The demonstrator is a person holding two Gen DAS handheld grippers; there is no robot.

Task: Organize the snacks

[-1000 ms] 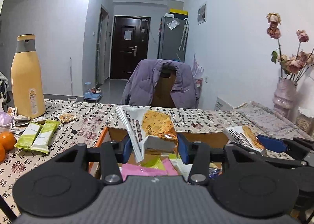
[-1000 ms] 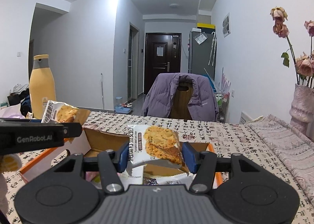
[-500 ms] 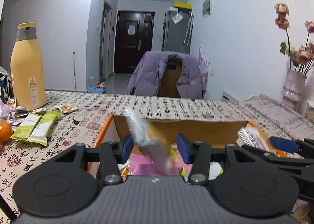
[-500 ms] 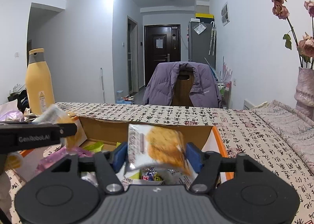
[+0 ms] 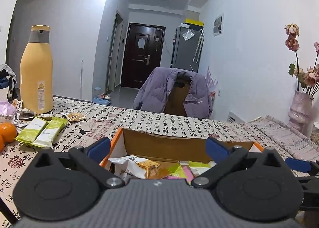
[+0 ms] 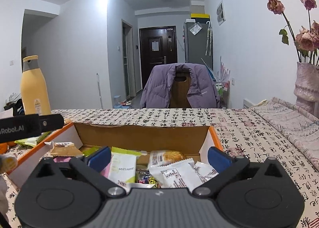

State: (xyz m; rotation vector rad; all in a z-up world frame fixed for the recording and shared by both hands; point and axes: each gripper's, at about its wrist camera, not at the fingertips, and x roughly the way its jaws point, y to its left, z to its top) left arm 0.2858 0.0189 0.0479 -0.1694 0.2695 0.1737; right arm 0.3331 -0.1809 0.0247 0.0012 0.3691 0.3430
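An open cardboard box with an orange rim (image 5: 159, 145) (image 6: 143, 136) sits on the table and holds several snack packets. My left gripper (image 5: 158, 149) is open and empty above the box's near side; a white and orange cracker packet (image 5: 139, 166) lies in the box just below it. My right gripper (image 6: 159, 156) is open and empty over the box; a cracker packet (image 6: 167, 157) lies among white and green packets (image 6: 123, 165). Two green snack bars (image 5: 41, 131) and a small packet (image 5: 74, 116) lie on the table left of the box.
A tall yellow bottle (image 5: 36, 76) stands at the table's far left, with oranges (image 5: 7, 131) and loose wrappers near it. A chair with a purple jacket (image 5: 177, 92) is behind the table. A vase of dried roses (image 6: 307, 86) stands at the right.
Both grippers have opened and let go of their cracker packets, which now lie in the box.
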